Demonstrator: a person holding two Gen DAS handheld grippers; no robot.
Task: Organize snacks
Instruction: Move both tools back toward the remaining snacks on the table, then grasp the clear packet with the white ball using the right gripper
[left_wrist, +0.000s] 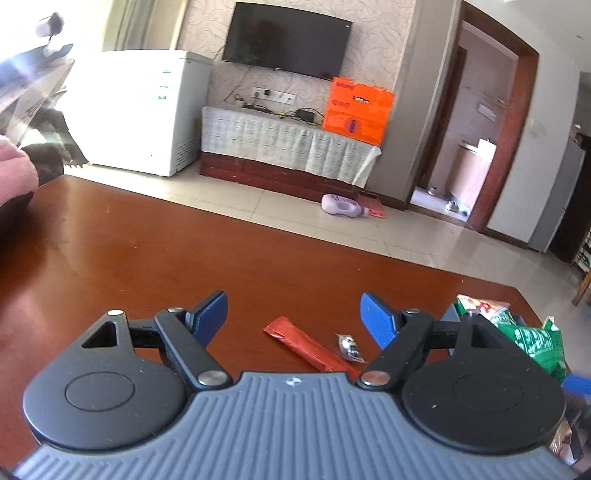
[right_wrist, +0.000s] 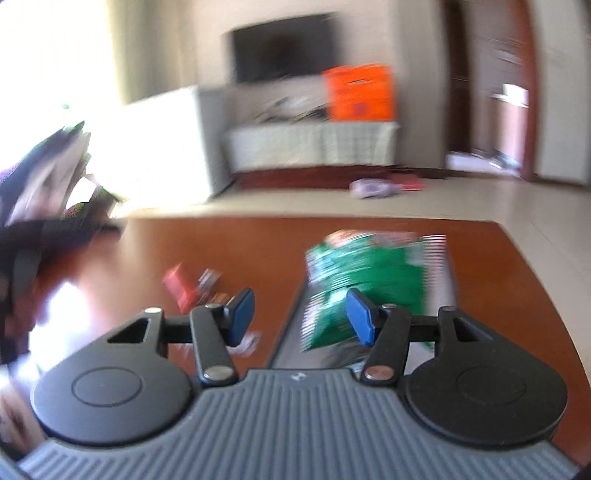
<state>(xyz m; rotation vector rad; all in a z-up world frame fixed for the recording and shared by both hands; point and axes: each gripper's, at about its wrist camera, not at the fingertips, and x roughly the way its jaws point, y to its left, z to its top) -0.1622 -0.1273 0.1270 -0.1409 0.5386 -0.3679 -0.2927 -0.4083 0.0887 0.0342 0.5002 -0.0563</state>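
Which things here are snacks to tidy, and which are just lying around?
For the job: red snack stick, small dark wrapped sweet, green snack bags, grey tray under them, left gripper and right gripper, both open.

Just lying about: TV, orange box, white freezer, purple bottle on the floor.

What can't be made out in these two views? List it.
- Green snack bags: right wrist view, motion blur smears the print.
- Tray under them: mostly covered by bags.
- Small wrapped item: left wrist view, too small to identify.
- Red stick pack: near end hidden behind gripper body.
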